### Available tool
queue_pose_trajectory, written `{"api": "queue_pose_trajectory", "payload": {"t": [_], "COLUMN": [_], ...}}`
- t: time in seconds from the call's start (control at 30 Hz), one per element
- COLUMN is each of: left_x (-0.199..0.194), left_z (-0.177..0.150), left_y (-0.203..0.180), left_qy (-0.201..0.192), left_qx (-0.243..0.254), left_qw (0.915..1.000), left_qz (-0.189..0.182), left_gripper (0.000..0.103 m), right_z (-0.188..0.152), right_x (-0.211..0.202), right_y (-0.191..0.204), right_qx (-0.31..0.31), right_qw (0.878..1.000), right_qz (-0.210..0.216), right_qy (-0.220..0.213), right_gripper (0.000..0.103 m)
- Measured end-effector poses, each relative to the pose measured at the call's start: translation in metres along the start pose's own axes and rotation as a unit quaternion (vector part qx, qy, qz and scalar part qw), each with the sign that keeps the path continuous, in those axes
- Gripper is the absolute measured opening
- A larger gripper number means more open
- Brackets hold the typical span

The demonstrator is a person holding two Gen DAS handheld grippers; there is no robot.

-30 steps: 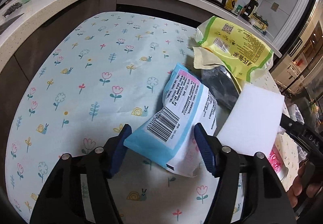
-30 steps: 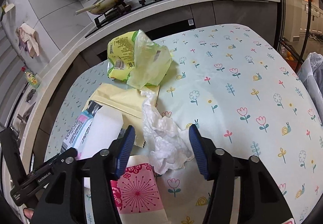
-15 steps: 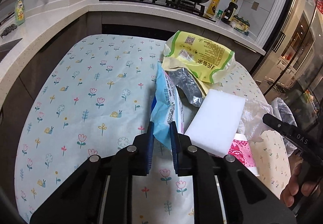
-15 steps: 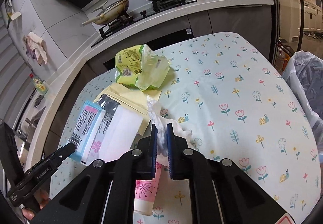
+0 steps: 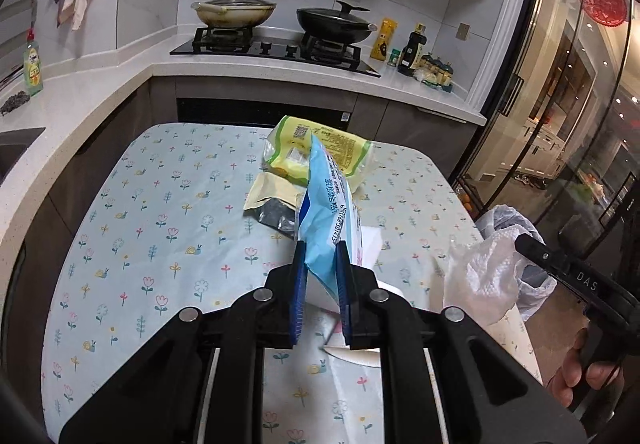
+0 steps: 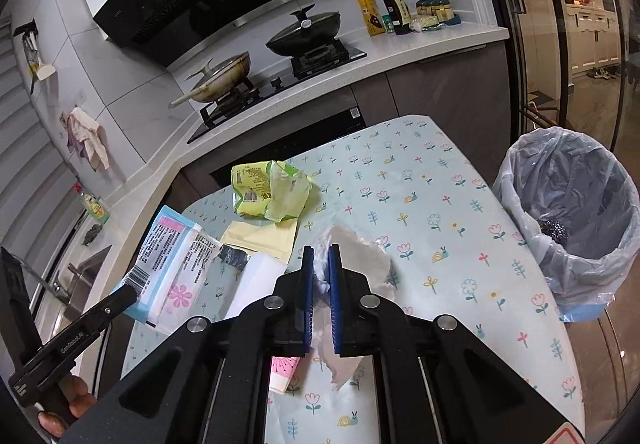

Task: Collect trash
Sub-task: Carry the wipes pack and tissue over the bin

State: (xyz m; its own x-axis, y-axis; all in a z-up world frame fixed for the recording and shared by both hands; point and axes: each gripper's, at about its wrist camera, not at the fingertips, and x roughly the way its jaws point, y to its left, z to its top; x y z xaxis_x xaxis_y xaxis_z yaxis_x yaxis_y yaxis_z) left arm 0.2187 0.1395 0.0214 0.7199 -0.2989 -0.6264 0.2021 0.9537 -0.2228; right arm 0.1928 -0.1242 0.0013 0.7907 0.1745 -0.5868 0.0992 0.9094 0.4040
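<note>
Clamping a blue-and-white wrapper (image 5: pixel 326 222) between its blue pads, the left gripper (image 5: pixel 322 276) held the packet lifted clear of the table (image 5: pixel 132 244), its jaws closed down to the packet's thickness. The right gripper (image 6: pixel 320 276) had its jaws nearly together on a crumpled white paper towel (image 6: pixel 360 264), which bulged out to the right of the pads and hung below them above the flowered cloth. On the table lay a yellow-green snack bag (image 6: pixel 268 191), a pale yellow pouch (image 6: pixel 264 240) just in front of it, a white sheet (image 6: pixel 252 284) and a pink-patterned package (image 6: pixel 282 372) partly hidden under the right gripper. Beside the table's right edge stood a trash bin (image 6: pixel 576 228) lined with a clear bag, a dark object at its bottom. Behind the table, two pans (image 5: pixel 236 9) sat on the stove.
</note>
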Motion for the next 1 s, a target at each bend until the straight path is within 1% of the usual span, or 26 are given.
{"api": "queue_pose_trajectory", "payload": {"t": [0.23, 0.47, 0.73, 1.0], "left_x": [-0.011, -0.004, 0.021, 0.056], "left_z": [0.002, -0.003, -0.013, -0.019], "left_y": [-0.057, -0.124, -0.201, -0.270], "left_qy": [-0.007, 0.001, 0.026, 0.049], "left_qx": [0.034, 0.069, 0.101, 0.132], "left_qw": [0.9990, 0.9955, 0.9889, 0.9804], "left_qz": [-0.029, -0.064, -0.106, -0.138], "left_gripper": [0.014, 0.014, 0.014, 0.014], "right_z": [0.010, 0.022, 0.034, 0.049], "right_x": [-0.040, -0.072, -0.097, -0.103], "right_y": [-0.031, -0.074, -0.133, -0.185], "right_qx": [0.009, 0.023, 0.048, 0.070], "right_qw": [0.999, 0.998, 0.994, 0.990], "right_qz": [-0.011, -0.033, -0.060, -0.084], "right_qy": [-0.029, -0.054, -0.074, -0.086], "right_gripper": [0.007, 0.007, 0.007, 0.007]}}
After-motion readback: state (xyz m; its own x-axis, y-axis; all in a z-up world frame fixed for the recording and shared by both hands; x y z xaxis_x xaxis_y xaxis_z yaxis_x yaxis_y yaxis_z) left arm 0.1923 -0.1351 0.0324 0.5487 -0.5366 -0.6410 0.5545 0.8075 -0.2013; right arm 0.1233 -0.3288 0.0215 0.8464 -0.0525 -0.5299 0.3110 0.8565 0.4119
